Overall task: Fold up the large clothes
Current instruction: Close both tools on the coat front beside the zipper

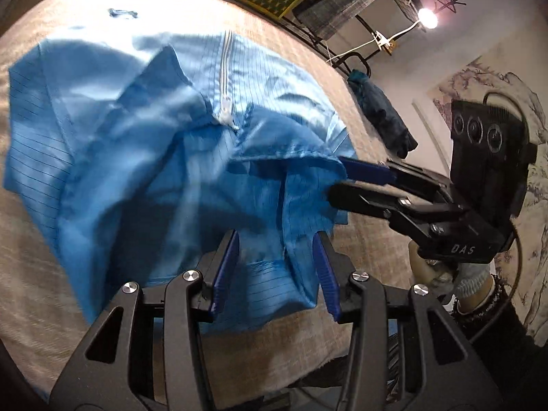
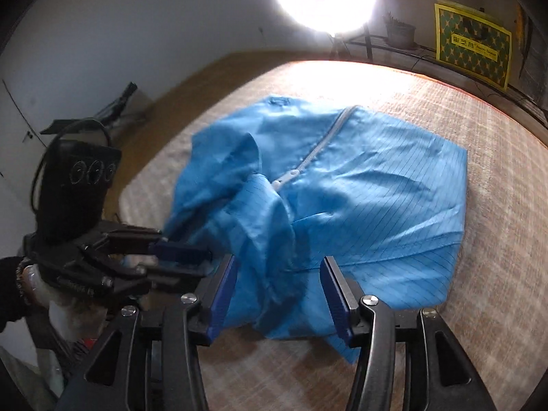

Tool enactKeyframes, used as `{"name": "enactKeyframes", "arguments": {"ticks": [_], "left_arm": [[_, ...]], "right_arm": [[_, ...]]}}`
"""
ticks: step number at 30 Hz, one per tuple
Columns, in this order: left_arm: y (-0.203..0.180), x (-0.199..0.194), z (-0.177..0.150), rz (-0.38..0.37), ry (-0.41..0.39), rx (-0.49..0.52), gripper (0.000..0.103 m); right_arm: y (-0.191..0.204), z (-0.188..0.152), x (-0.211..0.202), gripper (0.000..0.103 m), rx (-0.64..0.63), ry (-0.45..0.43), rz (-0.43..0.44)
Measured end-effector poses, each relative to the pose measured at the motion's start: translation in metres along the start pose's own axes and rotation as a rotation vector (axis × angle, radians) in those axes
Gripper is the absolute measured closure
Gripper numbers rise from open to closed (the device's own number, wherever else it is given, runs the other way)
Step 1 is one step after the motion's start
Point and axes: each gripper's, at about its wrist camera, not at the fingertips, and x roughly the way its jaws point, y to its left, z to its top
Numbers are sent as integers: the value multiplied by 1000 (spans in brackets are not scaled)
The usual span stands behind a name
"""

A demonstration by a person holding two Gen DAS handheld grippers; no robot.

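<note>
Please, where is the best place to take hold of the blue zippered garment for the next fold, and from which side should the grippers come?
Probably the loose, bunched near edge of the blue garment, coming from the near side, where the left gripper and right gripper stand open around it. That edge is raised and crumpled, so pads can close on it; the far part by the zipper lies flat on the bed.

We see the blue garment crumpled on the beige bed, white zipper running away from us. Left gripper: jaws apart, a garment fold between the blue pads, not pinched. Right gripper comes in from the garment's right edge, jaws parted around the hem. Lamp and a dark cloth lie beyond the garment.
</note>
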Motion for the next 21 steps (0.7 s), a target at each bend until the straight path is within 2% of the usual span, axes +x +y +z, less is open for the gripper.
{"name": "enactKeyframes", "arguments": {"ticks": [2,3,4,6,11,12,14,15,17,19,21], "left_arm": [[-3,8,-1,-6,15,3,58],[-4,12,-1,-5,19,7,62],[-6,14,-1,-7,23,8,76],[-7,16,-3,-12,33,15,94],[-16,11,-9,-2,-3,62,102],[-19,9,-10,4,-9,80,103],[-22,6,-13,10,-18,100,103],[-22,5,-14,8,-21,103,103],[-23,5,-17,10,-19,116,103],[-24,7,-20,18,-14,131,103],[-23,8,-22,18,-6,134,103]], "right_arm": [[-2,1,7,51,13,3,13],[-2,3,9,51,22,1,25],[-3,6,11,53,34,-4,40],[-3,11,14,58,47,-10,59],[2,17,26,66,44,-2,47],[1,18,29,70,57,5,60],[-5,17,34,88,110,18,106],[-12,14,37,91,163,19,141],[-43,3,41,99,385,-5,307],[-72,-14,46,101,606,-64,478],[-88,-29,49,101,743,-113,583]]}}
